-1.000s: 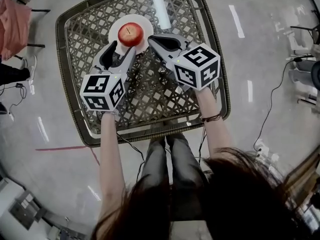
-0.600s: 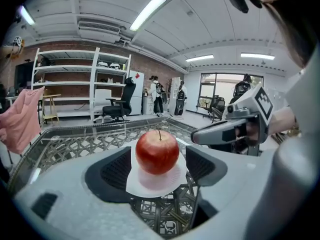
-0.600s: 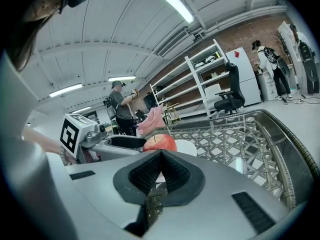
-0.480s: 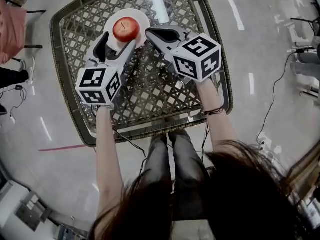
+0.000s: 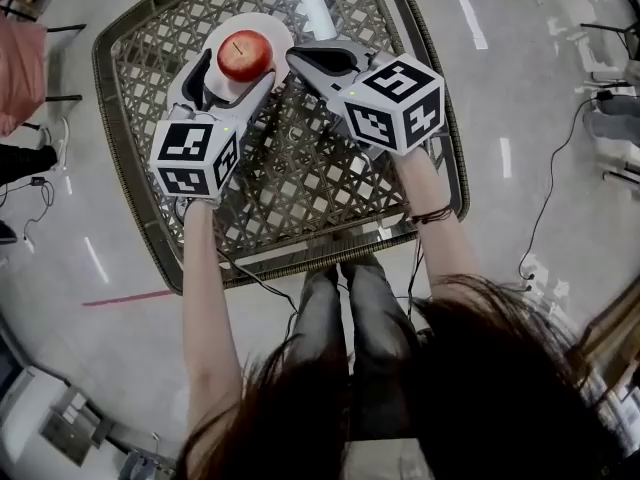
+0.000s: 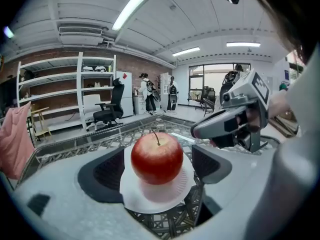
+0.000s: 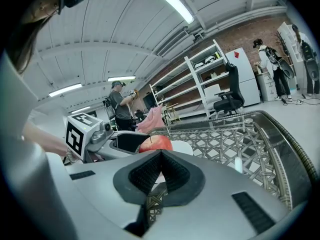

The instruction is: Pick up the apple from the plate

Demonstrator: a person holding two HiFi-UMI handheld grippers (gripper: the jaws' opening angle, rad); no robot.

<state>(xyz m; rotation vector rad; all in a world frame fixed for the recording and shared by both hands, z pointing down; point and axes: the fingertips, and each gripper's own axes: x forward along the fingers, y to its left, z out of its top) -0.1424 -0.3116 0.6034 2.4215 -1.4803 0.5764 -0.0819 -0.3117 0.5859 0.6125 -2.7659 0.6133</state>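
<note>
Over on the far left a pink cloth (image 5: pixel 18 68) is hanging clear of the action, with open floor running between it and the table (image 5: pixel 135 183), whose raised rim is framing the woven lattice top. Moving in from that left rim, the left gripper (image 5: pixel 238 66) is reaching toward the far side of the table, and its jaws have just been opening, so they are standing spread wide now. The apple (image 5: pixel 244 54) is sitting between them, and from the left gripper view there is daylight showing on both sides of the fruit, neither pad pressing on it. The apple is standing upright, stem up, in the middle of the white plate (image 5: pixel 275 30), which is lying on the lattice toward the table's far left, its rim showing bare all round the fruit. Just right of that rim the right gripper (image 5: pixel 298 58) is hovering with its jaws closed together on nothing, its tip pointing in at the plate's right edge; whether it is touching the plate I cannot tell. Behind both grippers the lattice is lying bare back to the near rim, and rightward it is running open out to the right rim, beyond which cables (image 5: pixel 545 198) are trailing across the floor.
</note>
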